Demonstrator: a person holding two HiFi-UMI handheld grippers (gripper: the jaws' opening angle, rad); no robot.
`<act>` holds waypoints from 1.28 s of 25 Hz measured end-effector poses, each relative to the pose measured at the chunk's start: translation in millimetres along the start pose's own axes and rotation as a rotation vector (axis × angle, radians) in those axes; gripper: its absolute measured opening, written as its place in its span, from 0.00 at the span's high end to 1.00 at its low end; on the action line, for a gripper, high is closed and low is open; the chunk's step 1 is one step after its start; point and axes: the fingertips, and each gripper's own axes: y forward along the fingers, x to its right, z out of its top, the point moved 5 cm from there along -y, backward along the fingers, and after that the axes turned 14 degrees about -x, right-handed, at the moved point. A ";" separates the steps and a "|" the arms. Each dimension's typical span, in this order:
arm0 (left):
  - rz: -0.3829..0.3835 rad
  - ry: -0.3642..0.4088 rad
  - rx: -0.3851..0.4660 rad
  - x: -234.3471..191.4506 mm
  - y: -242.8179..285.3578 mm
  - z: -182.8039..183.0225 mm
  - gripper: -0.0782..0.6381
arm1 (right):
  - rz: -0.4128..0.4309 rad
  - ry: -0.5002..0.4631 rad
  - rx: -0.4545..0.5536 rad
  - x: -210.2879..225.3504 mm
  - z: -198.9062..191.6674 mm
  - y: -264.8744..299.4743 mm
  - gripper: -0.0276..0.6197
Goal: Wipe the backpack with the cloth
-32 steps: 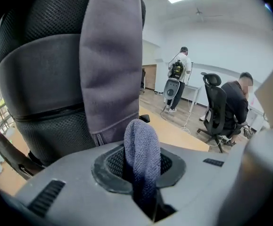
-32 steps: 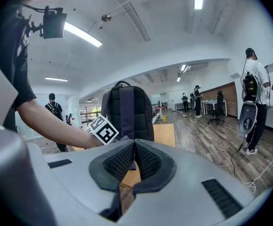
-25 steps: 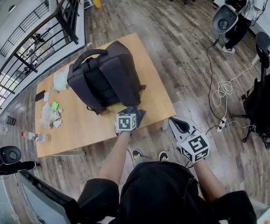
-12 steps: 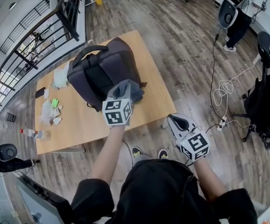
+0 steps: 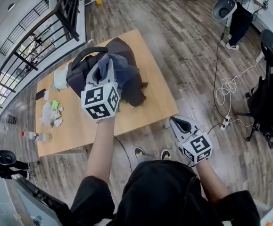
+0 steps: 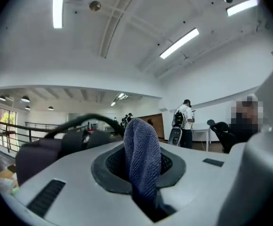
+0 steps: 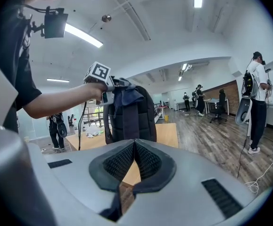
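Backpack (image 5: pixel 135 89) first, from the head view: one dark bag, standing on the single wooden table (image 5: pixel 145 114) towards its far side. Two grippers are in shot. The left gripper (image 5: pixel 106 68) is up in front of the bag's top, and the one blue-grey cloth (image 5: pixel 122 68) is bunched at its tip and drapes over the bag. The right gripper (image 5: pixel 176 122) sits low, off the table's near edge and well apart from the bag. At the table's left end there is one dark phone (image 5: pixel 40 96), one bottle (image 5: pixel 31 136) lying down and a scatter of crumpled wrappers (image 5: pixel 49 114). One white cable (image 5: pixel 227 86) is coiled on the floor to the right.

Over to the left gripper view: both jaws are clamped on that cloth, a fold of it standing up between the pads. The backpack's looped handle shows just behind.

Right gripper view now: jaws pressed together, nothing between them. Straight ahead the backpack stands upright on the table, with the left gripper at its top edge. The cloth hangs against the upper part, though real contact is hard to judge.
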 end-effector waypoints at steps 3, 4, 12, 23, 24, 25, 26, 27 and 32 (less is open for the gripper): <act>0.012 0.079 -0.087 20.0 14.2 -49.8 0.80 | 0.002 0.002 -0.009 0.2 -3.1 1.2 0.94; 0.007 0.096 -0.123 26.8 19.3 -65.3 0.80 | -0.001 0.005 -0.013 1.3 -4.1 0.9 0.94; 0.020 0.156 -0.300 41.2 58.9 -166.2 0.80 | -0.028 0.025 -0.045 6.2 -16.3 -3.9 0.94; -0.047 0.090 -0.489 55.5 82.7 -260.8 0.80 | -0.081 0.049 -0.081 14.1 -30.1 -22.3 0.94; -0.058 0.082 -0.496 57.4 82.9 -266.9 0.80 | -0.082 0.051 -0.083 13.4 -31.2 -23.2 0.94; -0.066 0.070 -0.508 58.2 82.6 -273.8 0.80 | -0.082 0.051 -0.085 12.3 -32.2 -23.9 0.94; -0.072 0.061 -0.526 58.1 82.2 -280.4 0.80 | -0.080 0.050 -0.086 11.0 -33.0 -24.4 0.94; -0.077 0.055 -0.549 57.5 81.8 -286.2 0.80 | -0.078 0.048 -0.086 9.6 -33.5 -24.6 0.94; -0.127 0.030 -0.736 50.5 79.9 -328.7 0.80 | -0.069 0.036 -0.088 3.5 -33.9 -24.3 0.94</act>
